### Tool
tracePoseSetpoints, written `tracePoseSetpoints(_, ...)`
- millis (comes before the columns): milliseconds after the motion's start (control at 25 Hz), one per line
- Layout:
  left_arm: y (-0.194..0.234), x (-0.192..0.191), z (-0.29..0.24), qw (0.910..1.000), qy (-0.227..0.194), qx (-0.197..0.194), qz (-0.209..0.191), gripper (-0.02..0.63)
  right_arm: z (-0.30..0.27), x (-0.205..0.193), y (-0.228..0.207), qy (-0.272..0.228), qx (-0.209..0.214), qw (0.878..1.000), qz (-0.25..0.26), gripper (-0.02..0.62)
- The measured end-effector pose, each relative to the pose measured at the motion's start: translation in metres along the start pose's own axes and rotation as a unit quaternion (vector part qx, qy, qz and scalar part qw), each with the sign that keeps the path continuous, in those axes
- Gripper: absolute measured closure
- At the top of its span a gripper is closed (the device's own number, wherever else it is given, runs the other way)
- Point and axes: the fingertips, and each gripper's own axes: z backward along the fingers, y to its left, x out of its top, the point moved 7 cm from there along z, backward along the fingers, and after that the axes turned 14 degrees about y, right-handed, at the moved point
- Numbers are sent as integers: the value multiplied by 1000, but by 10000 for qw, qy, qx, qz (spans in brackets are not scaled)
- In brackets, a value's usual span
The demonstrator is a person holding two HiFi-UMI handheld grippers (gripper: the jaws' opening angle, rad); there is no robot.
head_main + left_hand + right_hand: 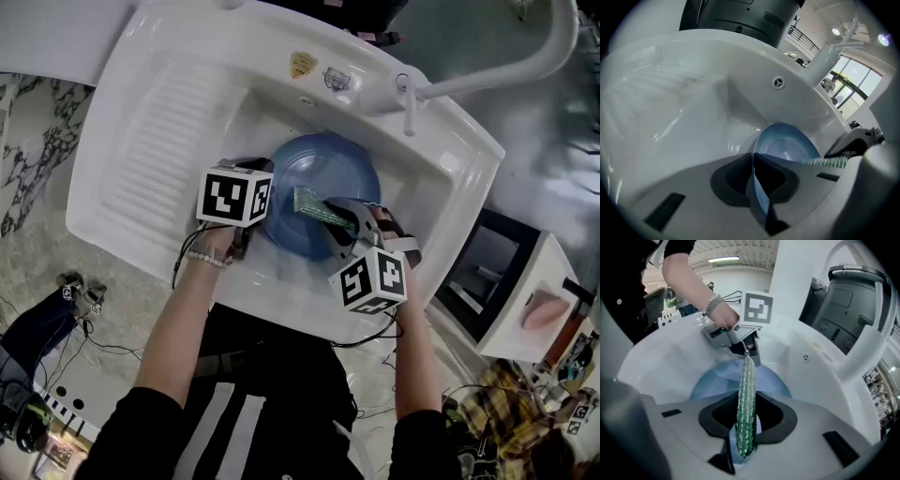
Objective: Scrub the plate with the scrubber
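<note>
Sink [122, 66]: white, with a ribbed drainboard [164, 141] on the left and the basin on the right.
Faucet [487, 75]: white and curved, standing at the far right corner of the sink.
Stickers [302, 64]: two small ones on the far rim of the sink, left of the faucet.
Overflow hole [777, 83]: a small round fitting in the far wall of the basin.
Plate [323, 169]: blue and round, inside the basin, with its hollow face [712, 380] turned toward the right tongs. No view shows whether its lower edge rests on the basin floor.
Left tongs [255, 232]: pressed onto the plate's left rim. In the left gripper view the thin blue edge [757, 197] runs straight between the two jaws [753, 180].
Left hand [216, 246]: grips the left tongs from the near side, with a beaded bracelet [208, 259] at the wrist.
Scrubber [314, 208]: a flat green strip with a glittery weave, lying against the plate's face near its middle.
Right tongs [349, 225]: pinching the near end of the scrubber [746, 404], which points away from the jaws [746, 432] toward the left tongs [749, 350].
</note>
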Motion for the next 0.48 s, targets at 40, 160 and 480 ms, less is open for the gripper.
tracePoseSetpoints(40, 0, 0, 0, 10000, 0, 3, -2, 589, -2, -1, -9, 52, -274, 9996, -33, 499)
tracePoseSetpoints(160, 0, 0, 0, 10000, 1, 0, -3, 589, -12, -3, -33, 218, -993, 9948, -109, 500)
tracePoseSetpoints(480, 0, 1, 0, 10000, -5, -37, 11, 589, -41, -7, -62, 713, -1803, 9810, -87, 499)
